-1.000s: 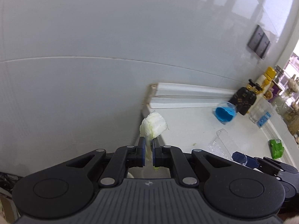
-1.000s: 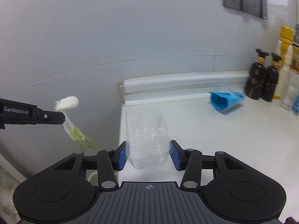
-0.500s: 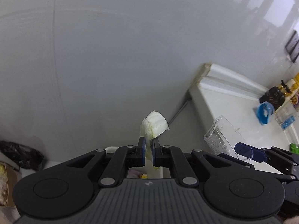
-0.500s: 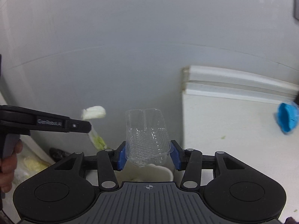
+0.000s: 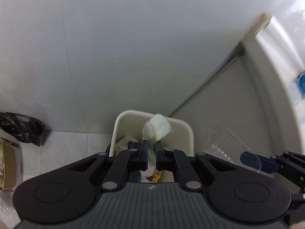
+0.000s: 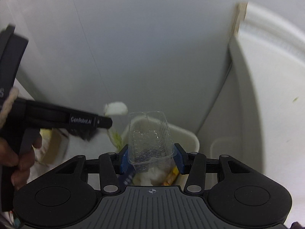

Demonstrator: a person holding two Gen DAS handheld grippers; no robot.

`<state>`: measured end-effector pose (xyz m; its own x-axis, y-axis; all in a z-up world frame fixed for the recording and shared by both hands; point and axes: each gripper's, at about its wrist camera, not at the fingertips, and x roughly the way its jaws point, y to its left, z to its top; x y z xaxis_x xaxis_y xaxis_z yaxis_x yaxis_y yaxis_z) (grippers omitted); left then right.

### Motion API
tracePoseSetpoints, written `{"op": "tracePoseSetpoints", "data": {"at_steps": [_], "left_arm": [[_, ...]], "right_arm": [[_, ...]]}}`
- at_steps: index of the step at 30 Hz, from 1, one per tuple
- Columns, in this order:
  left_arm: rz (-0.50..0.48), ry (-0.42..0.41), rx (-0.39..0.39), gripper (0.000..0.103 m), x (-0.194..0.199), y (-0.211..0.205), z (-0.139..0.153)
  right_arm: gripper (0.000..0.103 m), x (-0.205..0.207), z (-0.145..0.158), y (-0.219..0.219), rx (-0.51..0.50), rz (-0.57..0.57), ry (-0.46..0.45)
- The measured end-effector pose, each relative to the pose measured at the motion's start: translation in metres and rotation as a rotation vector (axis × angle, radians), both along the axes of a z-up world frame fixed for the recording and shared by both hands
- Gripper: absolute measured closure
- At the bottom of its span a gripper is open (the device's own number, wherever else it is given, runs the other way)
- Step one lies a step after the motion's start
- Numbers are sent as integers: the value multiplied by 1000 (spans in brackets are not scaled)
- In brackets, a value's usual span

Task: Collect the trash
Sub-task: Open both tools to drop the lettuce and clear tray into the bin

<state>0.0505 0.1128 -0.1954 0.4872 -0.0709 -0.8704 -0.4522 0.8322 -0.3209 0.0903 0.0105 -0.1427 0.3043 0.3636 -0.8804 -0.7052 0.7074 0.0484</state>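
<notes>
Right below both grippers sits a cream waste bin (image 5: 187, 131), its mouth open to the cameras and already holding white tissue and some yellow wrapper bits near the grippers' fingers.

Left gripper (image 5: 150, 153) has its blue pads squeezed nearly together on a piece of cabbage (image 5: 157, 128), pale white with a bit of green where it meets the pads. The leaf sticks out past the fingertips and hangs over the bin's opening. From the right wrist view you can see the same gripper (image 6: 109, 123) coming in from the left side, with the white end of the scrap poking up beyond the tip and the greenish part drooping under it toward the bin rim (image 6: 190, 136). A hand (image 6: 18, 156) grips its handle.

Right gripper (image 6: 151, 157) is pinching a clear plastic tray (image 6: 150, 135), jaws about half spread and pads pressed against the tray's two sides. The tray stands up ahead of the fingers, also over the bin.

Off to the left gripper's left, on the floor, there's a black bag (image 5: 22, 126) against the grey wall (image 5: 133, 47).
</notes>
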Motion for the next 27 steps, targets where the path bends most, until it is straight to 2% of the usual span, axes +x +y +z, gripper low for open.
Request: {"op": "tracePoseSetpoints", "data": {"at_steps": [6,16,17,19,21,27], "left_arm": [[-48,62,-7,97,31,4,-42],[-95,139,2,96,61,3,-83],[-93,143,1,94,61,4,-85],[-86,148,2,83,61,5,-88],[-80,148,-5,76,61,5,-90],[-81,155,-8,71,59,3,-82]], "right_arm": [[57,14,-50,14,-121,-34,65],[57,36,-113,36,-281,1,119],[57,36,-117,35,-293,12,119],[57,34,-123,38,-321,29,122],[57,37,-128,38,-336,29,124],[56,39,-135,41,-347,36,136]]}}
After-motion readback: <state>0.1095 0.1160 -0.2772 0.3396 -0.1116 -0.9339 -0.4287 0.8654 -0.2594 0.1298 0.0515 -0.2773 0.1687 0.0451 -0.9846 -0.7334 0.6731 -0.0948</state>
